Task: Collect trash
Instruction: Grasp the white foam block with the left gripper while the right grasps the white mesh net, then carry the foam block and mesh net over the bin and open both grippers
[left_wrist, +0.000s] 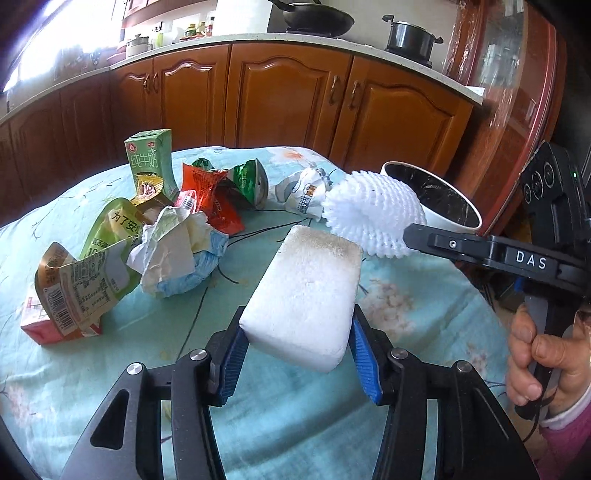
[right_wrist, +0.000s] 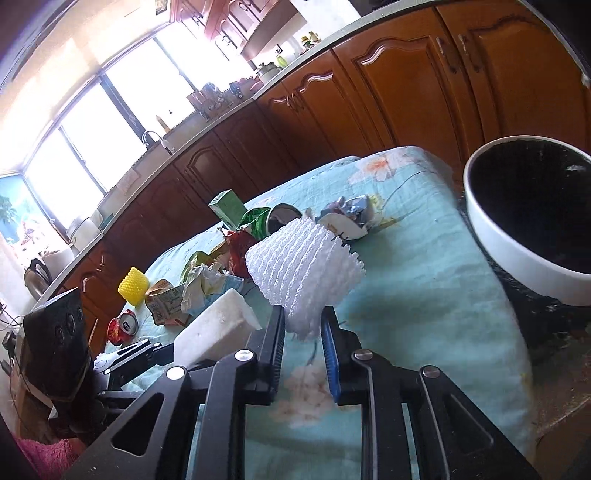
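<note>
The left gripper (left_wrist: 295, 354) had its blue pads clamped on both sides of the white foam block (left_wrist: 306, 295), lifted off the floral tablecloth (left_wrist: 424, 314). The right gripper (right_wrist: 303, 332) pinched the white foam fruit net (right_wrist: 306, 266), probably by its lower edge. The white bin (right_wrist: 517, 240) stood at two o'clock from that net. Crumpled wrappers (left_wrist: 177, 251) and a green milk carton (left_wrist: 151, 162) lay at ten o'clock from the block.

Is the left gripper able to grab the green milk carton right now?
Probably not yet. The left gripper is already clamped on the white foam block, so it has no free grip. The green milk carton stands upright beyond the crumpled wrappers, which lie between them.
</note>
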